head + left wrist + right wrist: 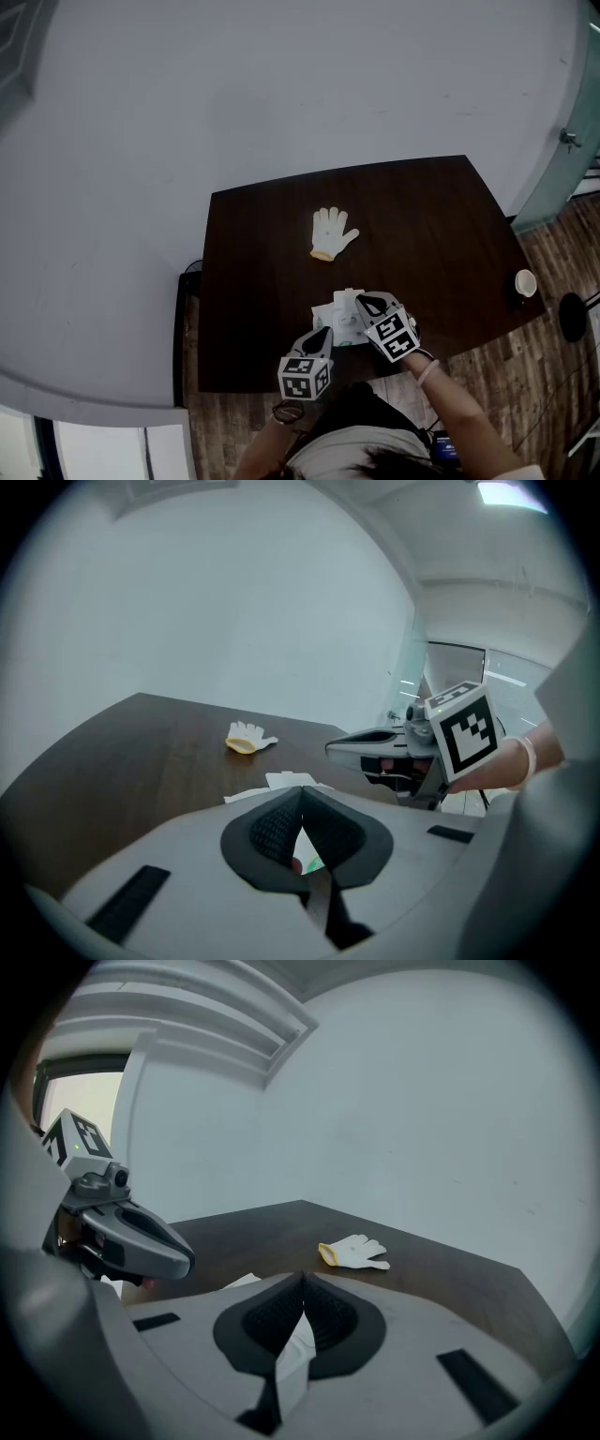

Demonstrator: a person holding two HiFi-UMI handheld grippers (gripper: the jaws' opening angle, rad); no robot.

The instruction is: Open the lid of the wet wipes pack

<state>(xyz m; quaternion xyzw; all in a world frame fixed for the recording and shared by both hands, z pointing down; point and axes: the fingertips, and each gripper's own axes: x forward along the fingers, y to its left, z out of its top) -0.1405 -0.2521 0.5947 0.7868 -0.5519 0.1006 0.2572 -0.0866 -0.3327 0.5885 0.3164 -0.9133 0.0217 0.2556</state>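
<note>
The white wet wipes pack (341, 317) with a green patch lies near the front edge of the dark table (422, 216), and my two grippers hang just over it. My left gripper (323, 334) is above its near left part with the jaw tips together (301, 790). My right gripper (367, 301) is over its right side, also tip to tip (302, 1280). In both gripper views a strip of the pack (281, 782) (239, 1282) shows beyond the jaws and through the slit under the tips. I cannot see the pads pressing on it. Its lid is hidden.
A white work glove (332, 232) (248, 738) (354, 1252) lies farther back on the table. A paper cup (525, 282) stands at the right edge. Grey wall runs behind the table. Wooden floor and a black round stand base (572, 317) are to the right.
</note>
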